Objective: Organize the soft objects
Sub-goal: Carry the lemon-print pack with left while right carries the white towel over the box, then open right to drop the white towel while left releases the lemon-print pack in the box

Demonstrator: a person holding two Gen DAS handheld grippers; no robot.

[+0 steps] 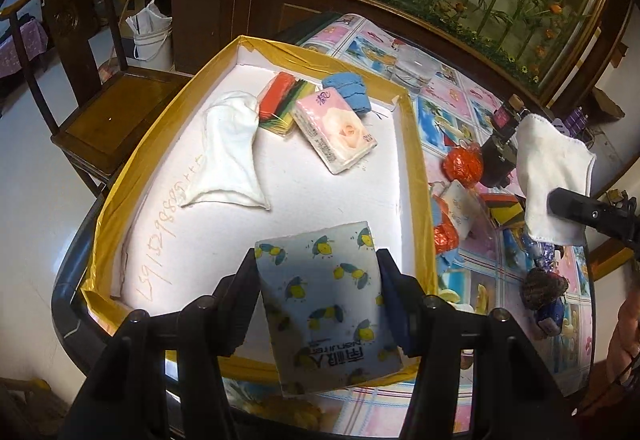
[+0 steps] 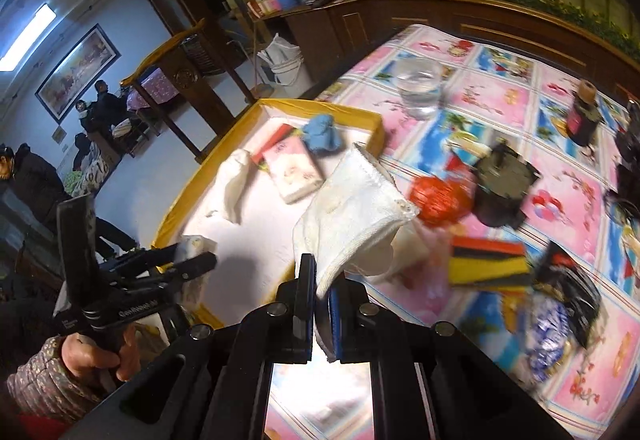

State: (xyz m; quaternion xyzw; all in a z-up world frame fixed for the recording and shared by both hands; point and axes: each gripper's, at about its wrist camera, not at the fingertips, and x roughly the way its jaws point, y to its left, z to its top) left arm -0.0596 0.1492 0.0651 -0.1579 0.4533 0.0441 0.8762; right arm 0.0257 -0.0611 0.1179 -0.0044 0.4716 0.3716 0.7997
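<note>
My left gripper (image 1: pixel 316 260) is shut on a white tissue pack (image 1: pixel 324 304) printed with yellow and blue shapes, held over the near end of the yellow-rimmed box (image 1: pixel 416 160). On the box's white floor lie a white cloth (image 1: pixel 232 152), a striped sponge (image 1: pixel 280 104), a pink tissue pack (image 1: pixel 336 128) and a blue cloth (image 1: pixel 346 90). My right gripper (image 2: pixel 320 280) is shut on the edge of a white towel (image 2: pixel 352 200), which hangs above the box's right rim (image 2: pixel 320 106). In the right wrist view the left gripper (image 2: pixel 180 264) shows at the lower left.
On the patterned tablecloth right of the box stand a glass of water (image 1: pixel 412 72) and a dark bottle (image 1: pixel 500 148), with a red foil ball (image 1: pixel 464 160), a second striped sponge (image 1: pixel 504 208) and wrapped items. A wooden chair (image 1: pixel 120 112) and a white bucket (image 1: pixel 154 44) stand to the left.
</note>
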